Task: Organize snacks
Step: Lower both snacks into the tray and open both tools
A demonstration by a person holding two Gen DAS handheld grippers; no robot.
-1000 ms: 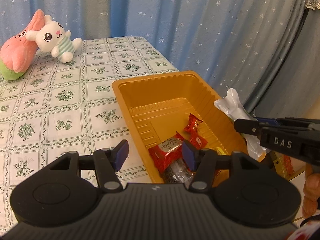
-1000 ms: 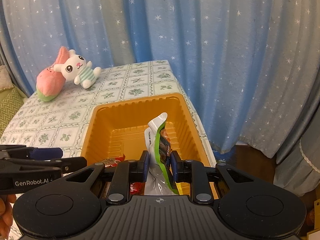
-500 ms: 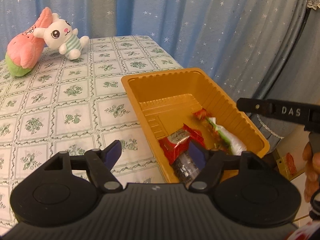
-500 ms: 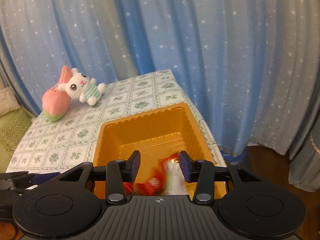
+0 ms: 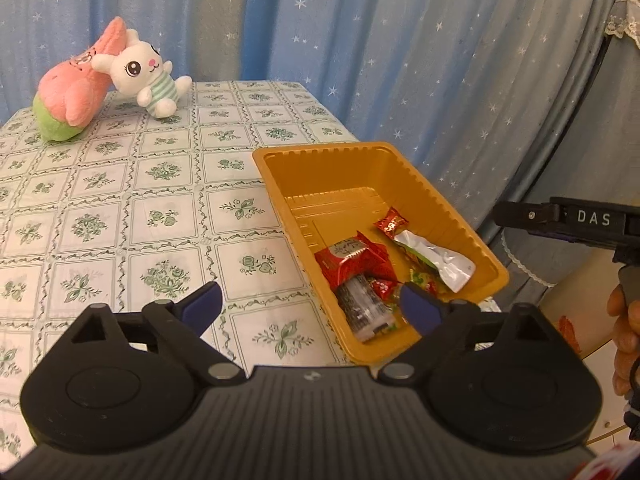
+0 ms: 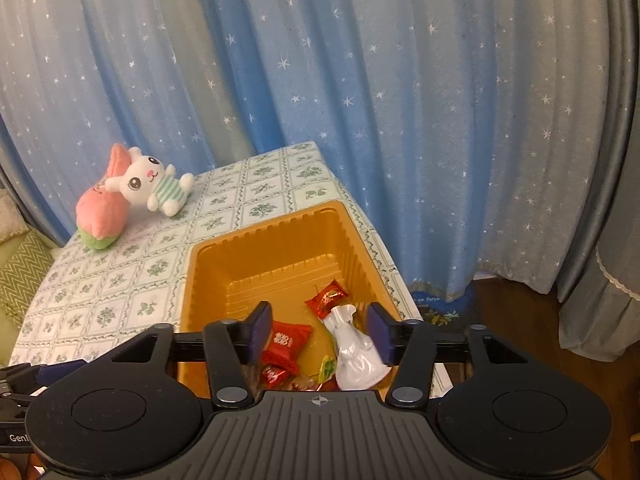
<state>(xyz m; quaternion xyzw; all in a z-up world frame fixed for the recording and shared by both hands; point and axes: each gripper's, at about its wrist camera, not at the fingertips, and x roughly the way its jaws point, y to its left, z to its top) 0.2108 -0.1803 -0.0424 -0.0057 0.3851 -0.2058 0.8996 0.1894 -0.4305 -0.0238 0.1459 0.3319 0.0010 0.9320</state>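
A: Item: right gripper (image 6: 318,334), jaws spread wide, holding nothing. Left gripper (image 5: 310,306), likewise wide, nothing held.

B: Snacks?

A: White pouch (image 6: 356,354) and red packets (image 6: 286,342) lie in the orange tray (image 6: 280,240), directly below the right gripper.

B: Handling note?

A: Lift the right gripper straight up, clear of the tray rim, probably.

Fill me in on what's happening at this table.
A person with a gripper in each hand is sorting snacks into the orange tray. Both the left gripper and the right gripper are open and hold nothing. A white pouch, red candy packets and a dark snack bar lie in the tray. Two plush toys sit at the far end.
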